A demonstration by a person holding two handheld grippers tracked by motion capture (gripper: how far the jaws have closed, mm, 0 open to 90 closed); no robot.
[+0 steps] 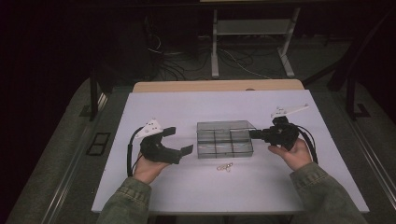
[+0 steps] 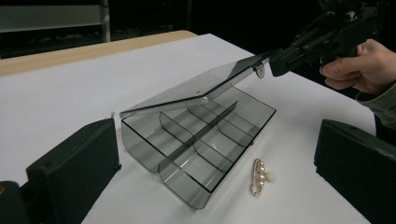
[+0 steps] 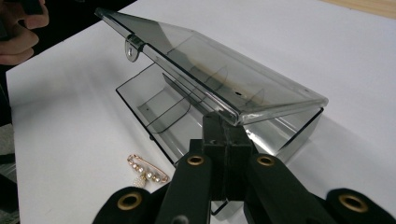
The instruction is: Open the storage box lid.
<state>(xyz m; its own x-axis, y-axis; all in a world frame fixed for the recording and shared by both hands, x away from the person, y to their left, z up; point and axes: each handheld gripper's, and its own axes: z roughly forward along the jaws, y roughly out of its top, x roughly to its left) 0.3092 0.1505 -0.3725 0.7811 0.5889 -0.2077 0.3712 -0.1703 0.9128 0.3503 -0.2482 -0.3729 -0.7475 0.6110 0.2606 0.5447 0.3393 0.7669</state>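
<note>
My right gripper [image 1: 256,134] has its jaws pressed together on the edge of the hinged lid [image 2: 196,88] of the smoky transparent plastic organiser box [image 1: 224,138], holding that lid raised at a slant, partway open. The box sits mid-table between my two hands; its divided compartments [image 2: 205,140] look empty.

My left gripper [image 1: 180,140] hangs just left of the box with its jaws spread, holding nothing.

The small gold brooch with pale pearl beads [image 2: 261,177] lies on the table just in front of the box, untouched.

My reading: the lid is about half open. Left to do, I judge: swing it fully back, pick up the brooch, drop it in a compartment, perhaps close up.

Surface: a plain white tabletop [image 1: 187,186] with a light wooden strip [image 1: 215,86] along the far edge. The room beyond is dark; the pale metal legs of a second desk [image 1: 215,46] and loose cables [image 1: 177,65] are on the grey floor.
</note>
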